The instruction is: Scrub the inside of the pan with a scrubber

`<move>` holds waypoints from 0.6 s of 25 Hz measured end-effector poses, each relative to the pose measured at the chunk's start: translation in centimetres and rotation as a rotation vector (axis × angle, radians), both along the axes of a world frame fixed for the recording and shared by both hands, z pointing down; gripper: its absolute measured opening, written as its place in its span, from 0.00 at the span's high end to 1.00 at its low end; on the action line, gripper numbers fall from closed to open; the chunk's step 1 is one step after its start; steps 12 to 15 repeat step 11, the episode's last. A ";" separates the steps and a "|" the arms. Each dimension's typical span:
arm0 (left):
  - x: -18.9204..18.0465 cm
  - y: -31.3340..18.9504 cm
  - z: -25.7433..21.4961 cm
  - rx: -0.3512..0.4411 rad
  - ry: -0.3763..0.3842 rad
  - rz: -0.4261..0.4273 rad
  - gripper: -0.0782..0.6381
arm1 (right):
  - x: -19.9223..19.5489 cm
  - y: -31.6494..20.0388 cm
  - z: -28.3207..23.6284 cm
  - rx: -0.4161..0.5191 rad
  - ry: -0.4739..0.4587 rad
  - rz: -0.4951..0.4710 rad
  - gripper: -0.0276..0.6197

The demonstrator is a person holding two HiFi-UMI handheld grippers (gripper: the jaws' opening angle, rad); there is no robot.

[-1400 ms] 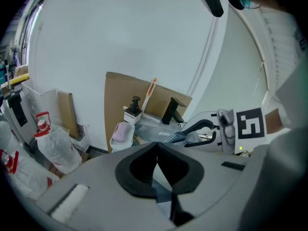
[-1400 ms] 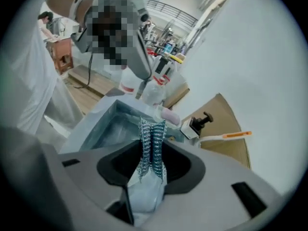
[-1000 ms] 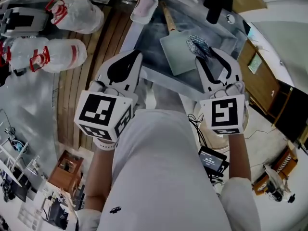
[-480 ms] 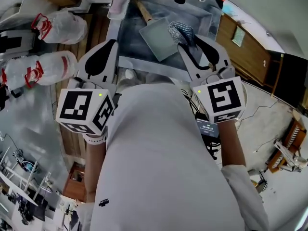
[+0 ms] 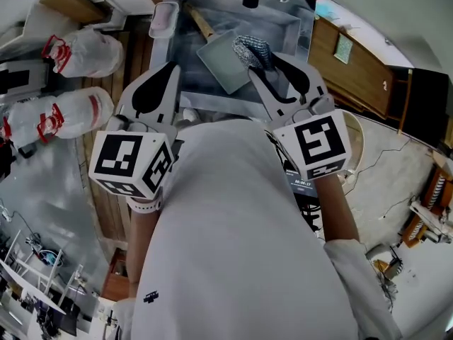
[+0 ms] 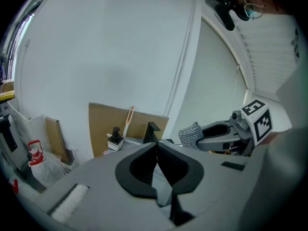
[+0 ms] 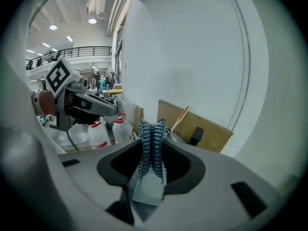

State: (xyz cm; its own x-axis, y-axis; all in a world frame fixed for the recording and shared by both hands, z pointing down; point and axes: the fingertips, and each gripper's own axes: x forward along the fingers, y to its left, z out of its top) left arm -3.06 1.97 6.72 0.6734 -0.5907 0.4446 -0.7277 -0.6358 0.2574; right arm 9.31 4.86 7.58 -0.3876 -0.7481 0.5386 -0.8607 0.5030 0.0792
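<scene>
Pinching the scrubber point(image 7: 152, 138) upright between the nearly closed jaws of your right gripper point(image 5: 263, 61), you had your left gripper point(image 5: 170, 68) pressed together on nothing, so the pan point(image 5: 223, 66) lying loose in the sink point(image 5: 290, 27) could have skated once you pressed into it. Only your head view showed that pan; both gripper views looked over it at the wall point(image 6: 120, 57).

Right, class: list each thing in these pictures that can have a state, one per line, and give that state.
left gripper: shut, nothing between its jaws
right gripper: shut on the scrubber
scrubber: pinched in the right jaws, sticking out past their tips
pan: lying in the sink, held by neither gripper
sink: holds the pan
</scene>
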 end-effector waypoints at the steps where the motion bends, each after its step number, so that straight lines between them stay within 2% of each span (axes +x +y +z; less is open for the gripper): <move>1: 0.1 0.0 -0.1 0.004 0.000 0.003 0.88 | -0.1 0.1 0.0 0.003 -0.001 0.002 0.75; 11: 0.2 -0.1 -0.8 0.016 -0.012 0.020 0.88 | -0.6 -0.1 -0.9 0.021 -0.075 0.036 0.75; 15: 0.2 -0.1 -0.8 0.016 -0.012 0.020 0.88 | -0.6 -0.1 -0.9 0.021 -0.075 0.036 0.75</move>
